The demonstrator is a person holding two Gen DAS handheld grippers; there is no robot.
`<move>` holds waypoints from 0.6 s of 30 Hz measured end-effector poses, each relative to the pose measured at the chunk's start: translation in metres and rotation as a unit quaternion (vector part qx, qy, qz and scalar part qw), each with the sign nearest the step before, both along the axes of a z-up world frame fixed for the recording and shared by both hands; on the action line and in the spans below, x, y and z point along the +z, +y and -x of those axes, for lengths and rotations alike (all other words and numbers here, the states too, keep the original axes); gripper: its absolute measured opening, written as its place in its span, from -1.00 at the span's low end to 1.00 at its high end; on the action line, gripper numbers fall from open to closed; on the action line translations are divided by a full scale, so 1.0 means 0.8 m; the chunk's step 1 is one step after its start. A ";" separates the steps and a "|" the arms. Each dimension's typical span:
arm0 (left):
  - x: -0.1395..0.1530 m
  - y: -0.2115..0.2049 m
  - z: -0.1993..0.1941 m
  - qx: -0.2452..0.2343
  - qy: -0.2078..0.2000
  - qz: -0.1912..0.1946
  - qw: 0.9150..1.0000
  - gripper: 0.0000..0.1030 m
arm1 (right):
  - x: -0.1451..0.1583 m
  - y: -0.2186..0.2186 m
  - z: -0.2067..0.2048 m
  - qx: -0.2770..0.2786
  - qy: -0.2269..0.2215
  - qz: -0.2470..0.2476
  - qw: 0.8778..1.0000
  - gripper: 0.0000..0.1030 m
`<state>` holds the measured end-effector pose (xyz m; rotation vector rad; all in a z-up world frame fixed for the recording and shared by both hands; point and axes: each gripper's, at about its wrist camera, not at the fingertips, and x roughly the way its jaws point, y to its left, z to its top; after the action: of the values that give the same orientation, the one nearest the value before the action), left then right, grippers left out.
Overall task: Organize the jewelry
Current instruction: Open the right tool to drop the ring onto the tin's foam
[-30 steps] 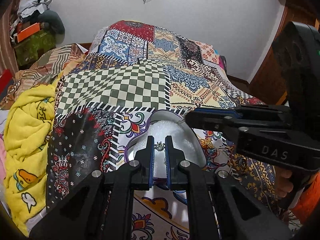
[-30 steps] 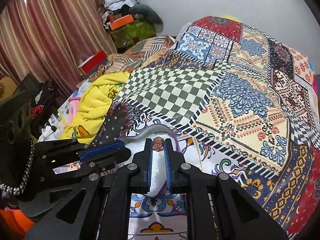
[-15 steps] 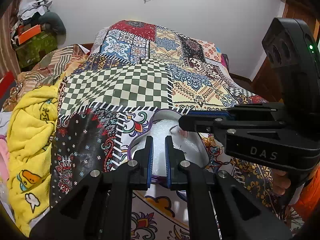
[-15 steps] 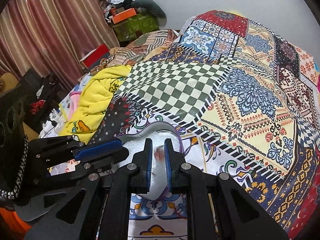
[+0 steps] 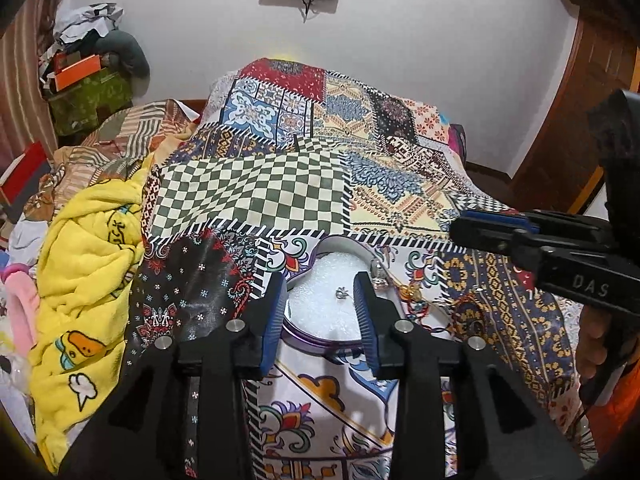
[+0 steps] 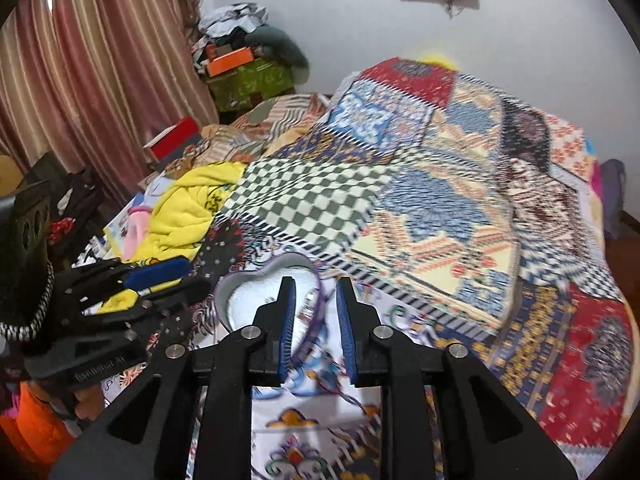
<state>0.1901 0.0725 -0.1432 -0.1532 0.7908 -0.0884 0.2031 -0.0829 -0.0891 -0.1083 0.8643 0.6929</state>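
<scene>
A: How far is the organizing judged to be, if the heart-shaped tin (image 5: 320, 330) is taken as the landmark?

B: Starting left of the tin, only a yellow blanket (image 5: 86, 264) is seen there, and no jewelry is noticed on it. Inside the tin, on its white lining, one small silver piece (image 5: 341, 292) is already laid. The left gripper (image 5: 320, 316) is held over the tin with its jaws spread apart and nothing between them, so that piece is judged to be placed.

A: And to the right of the tin?

B: Just beside the right edge of the tin, some items are left on the patterned bedcover (image 5: 256, 196): a small silver thing (image 5: 378, 273) at the rim, then a gold-coloured piece (image 5: 412, 291), then something dark (image 5: 466, 312) a little further. What kind each one is cannot be told. The task is therefore judged as partly done, with these pieces remaining.

A: How is the right gripper (image 6: 316, 320) described?

B: It is seen over the right rim of the tin, with its fingers parted and empty. The right wrist view is blurred.

A: Is any writing readable?

B: In the left wrist view, the letters "DAS" are read on the side of the right gripper, right of the tin. A label on the left gripper is seen in the right wrist view, but it is too blurred to be read.
</scene>
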 end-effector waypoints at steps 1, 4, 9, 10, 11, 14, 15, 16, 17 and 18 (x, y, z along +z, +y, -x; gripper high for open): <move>0.003 -0.001 0.004 0.000 -0.002 -0.001 1.000 -0.27 | 0.003 -0.008 0.003 -0.008 -0.005 0.000 1.000 -0.46; 0.011 -0.008 0.012 -0.001 -0.006 -0.011 1.000 -0.19 | 0.013 -0.034 0.016 -0.037 -0.022 0.002 0.999 -0.16; 0.018 -0.026 0.026 -0.014 -0.005 -0.016 1.000 -0.12 | 0.018 -0.061 0.033 -0.065 -0.035 0.021 0.997 -0.15; 0.018 -0.030 0.028 -0.018 -0.004 -0.016 1.000 -0.12 | 0.016 -0.067 0.037 -0.070 -0.033 0.024 0.997 -0.15; 0.018 -0.035 0.030 -0.023 -0.002 -0.017 1.000 -0.11 | 0.016 -0.071 0.040 -0.072 -0.032 0.026 0.997 -0.15; 0.015 -0.048 0.035 -0.034 0.006 -0.019 0.999 -0.11 | 0.008 -0.088 0.049 -0.084 -0.021 0.030 0.996 -0.15; 0.012 -0.053 0.036 -0.038 0.010 -0.018 0.999 -0.11 | 0.005 -0.093 0.051 -0.087 -0.016 0.031 0.996 -0.15; 0.010 -0.058 0.037 -0.043 0.014 -0.017 0.999 -0.11 | 0.001 -0.098 0.053 -0.091 -0.012 0.032 0.995 -0.15; 0.007 -0.063 0.039 -0.048 0.020 -0.015 0.999 -0.11 | -0.001 -0.103 0.055 -0.096 -0.008 0.031 0.995 -0.15; 0.005 -0.068 0.039 -0.053 0.024 -0.015 0.998 -0.11 | -0.006 -0.109 0.056 -0.101 -0.001 0.031 0.994 -0.15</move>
<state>0.1586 0.0179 -0.1396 -0.0856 0.8467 -0.1729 0.1581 -0.1697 -0.0942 -0.0757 0.8810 0.4777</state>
